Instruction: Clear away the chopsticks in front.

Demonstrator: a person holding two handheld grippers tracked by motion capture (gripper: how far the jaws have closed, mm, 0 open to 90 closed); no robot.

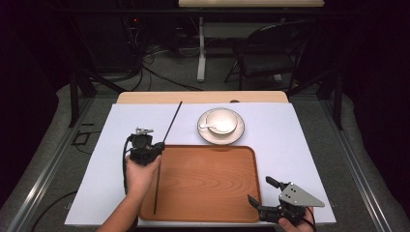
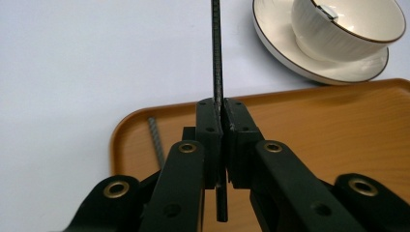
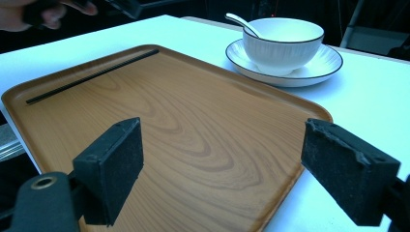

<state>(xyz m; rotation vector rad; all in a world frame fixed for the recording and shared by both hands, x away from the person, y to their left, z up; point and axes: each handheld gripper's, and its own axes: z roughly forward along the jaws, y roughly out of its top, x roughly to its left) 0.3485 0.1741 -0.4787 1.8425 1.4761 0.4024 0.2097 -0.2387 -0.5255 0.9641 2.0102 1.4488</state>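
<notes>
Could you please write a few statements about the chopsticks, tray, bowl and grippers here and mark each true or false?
1. The left gripper is shut on a black chopstick. True.
2. The right gripper holds the spoon. False: its jaws stand open and empty over the wooden tray.
3. A second chopstick lies on the tray. True.
4. The white bowl stands on the tray. False: it sits on a saucer beyond the tray.
5. A spoon rests in the bowl. True.

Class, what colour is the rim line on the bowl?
Dark brown on the white bowl, clearest in the left gripper view.
</notes>
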